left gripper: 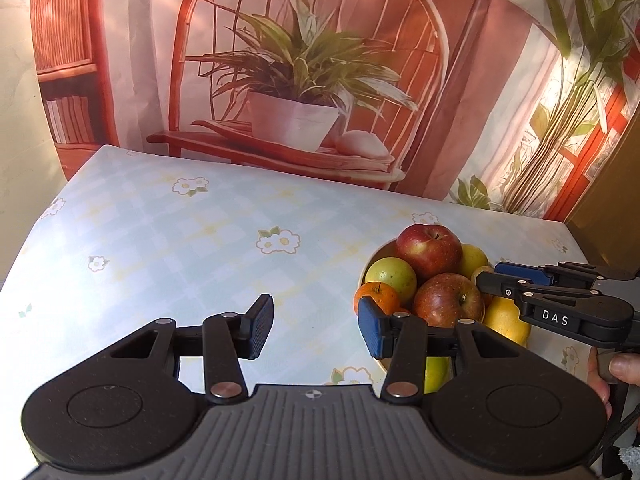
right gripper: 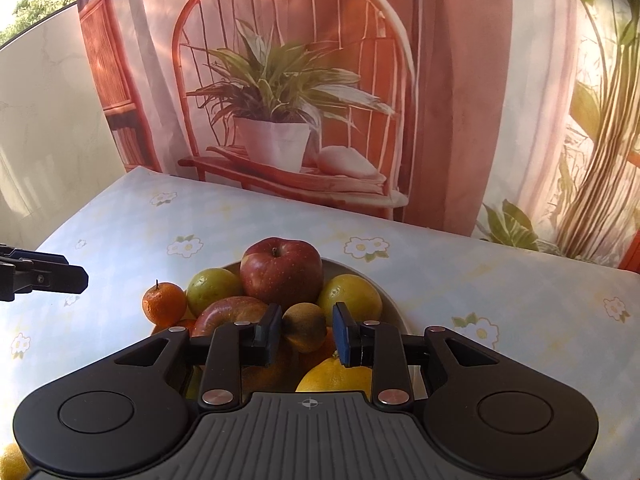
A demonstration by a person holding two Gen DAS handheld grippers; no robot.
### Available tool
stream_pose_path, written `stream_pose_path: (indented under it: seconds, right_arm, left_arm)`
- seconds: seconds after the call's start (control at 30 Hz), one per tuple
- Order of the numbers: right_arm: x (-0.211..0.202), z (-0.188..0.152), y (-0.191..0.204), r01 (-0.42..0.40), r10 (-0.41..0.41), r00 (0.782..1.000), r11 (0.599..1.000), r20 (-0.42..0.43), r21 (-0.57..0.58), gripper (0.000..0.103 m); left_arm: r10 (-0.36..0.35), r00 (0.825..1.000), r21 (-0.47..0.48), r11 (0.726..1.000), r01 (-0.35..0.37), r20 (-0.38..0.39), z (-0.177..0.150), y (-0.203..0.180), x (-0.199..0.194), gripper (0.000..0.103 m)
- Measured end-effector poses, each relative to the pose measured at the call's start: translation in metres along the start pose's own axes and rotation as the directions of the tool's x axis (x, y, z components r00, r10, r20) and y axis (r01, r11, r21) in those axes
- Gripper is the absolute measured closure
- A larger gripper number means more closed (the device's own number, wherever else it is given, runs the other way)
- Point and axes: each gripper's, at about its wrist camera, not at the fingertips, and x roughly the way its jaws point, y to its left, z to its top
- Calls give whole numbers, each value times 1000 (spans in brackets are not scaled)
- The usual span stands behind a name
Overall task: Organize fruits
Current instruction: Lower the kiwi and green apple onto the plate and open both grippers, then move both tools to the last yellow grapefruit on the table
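A pale bowl point(right gripper: 390, 308) on the flowered tablecloth holds a pile of fruit: a red apple point(right gripper: 281, 270) on top, a second apple point(right gripper: 228, 314), green-yellow fruits point(right gripper: 214, 290), a mandarin point(right gripper: 164, 304) at its left edge and a lemon point(right gripper: 334, 374) in front. A brown kiwi point(right gripper: 304, 326) lies on the pile between the fingers of my right gripper point(right gripper: 307, 334). The left pad touches the kiwi, while a thin gap shows at the right pad. In the left wrist view the right gripper point(left gripper: 487, 274) reaches over the bowl point(left gripper: 370, 262). My left gripper point(left gripper: 316, 326) hangs open and empty left of the bowl.
A printed backdrop of a chair and potted plant point(left gripper: 296, 80) hangs behind the table's far edge. Bare tablecloth point(left gripper: 180, 240) stretches left of the bowl. A hand point(left gripper: 624, 368) holds the right gripper's handle. Another yellow fruit point(right gripper: 12, 460) shows at the bottom left corner.
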Motion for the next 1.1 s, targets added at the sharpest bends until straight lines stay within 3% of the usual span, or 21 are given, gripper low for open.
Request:
stream_pose_path:
  seconds: [0.77, 1.1]
  right_arm:
    - [-62, -32, 47, 10, -10, 1000, 1000, -5, -6, 77]
    - [-76, -55, 80, -37, 37, 999, 999, -12, 34, 76]
  left_arm:
    - [38, 999, 17, 999, -38, 20, -37, 24, -68, 54]
    - [120, 991, 5, 993, -121, 64, -42, 68, -111, 54]
